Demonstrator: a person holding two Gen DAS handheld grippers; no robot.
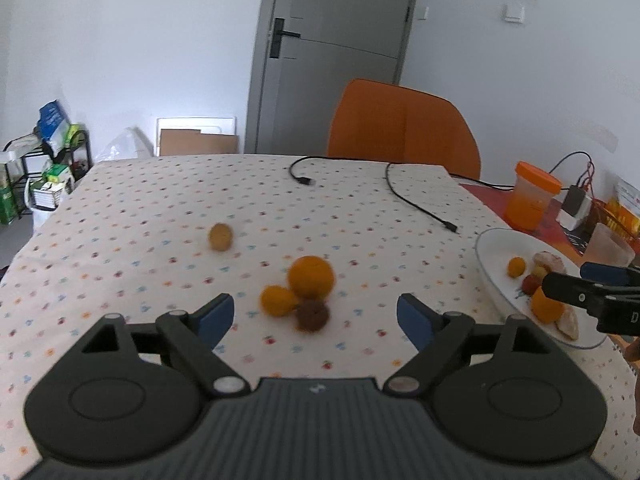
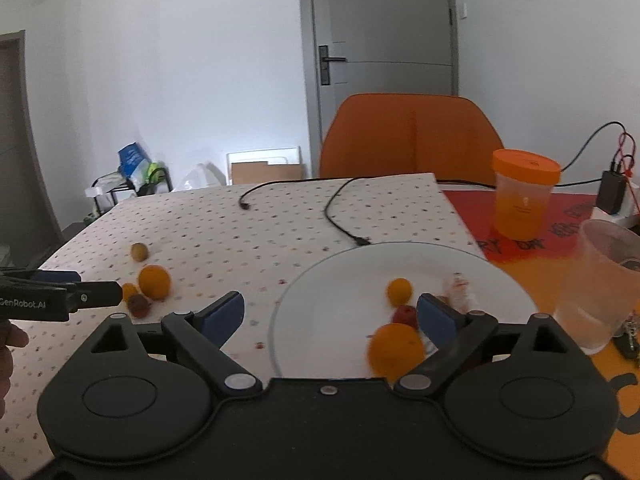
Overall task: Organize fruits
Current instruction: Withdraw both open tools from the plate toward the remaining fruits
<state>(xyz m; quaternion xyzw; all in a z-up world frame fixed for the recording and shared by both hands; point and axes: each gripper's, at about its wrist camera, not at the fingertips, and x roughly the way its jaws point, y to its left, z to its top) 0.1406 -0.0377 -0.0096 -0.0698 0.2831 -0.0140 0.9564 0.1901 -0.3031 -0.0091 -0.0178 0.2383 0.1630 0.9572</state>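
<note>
My left gripper (image 1: pixel 316 314) is open above the tablecloth, its jaws on either side of a cluster: a large orange (image 1: pixel 311 276), a smaller orange fruit (image 1: pixel 278 300) and a dark brown fruit (image 1: pixel 312 315). A yellowish fruit (image 1: pixel 220 236) lies farther left. My right gripper (image 2: pixel 330 314) is open and empty over the white plate (image 2: pixel 340 280), which holds a large orange (image 2: pixel 396 354), a small orange fruit (image 2: pixel 399 291), a red fruit (image 2: pixel 405 315) and a pale piece (image 2: pixel 460 286). The plate also shows in the left wrist view (image 1: pixel 496 256).
Two black cables (image 1: pixel 416 204) lie on the far part of the cloth. An orange-lidded jar (image 2: pixel 522 196) and a clear plastic cup (image 2: pixel 600 284) stand right of the plate. An orange chair (image 2: pixel 408 140) stands behind the table.
</note>
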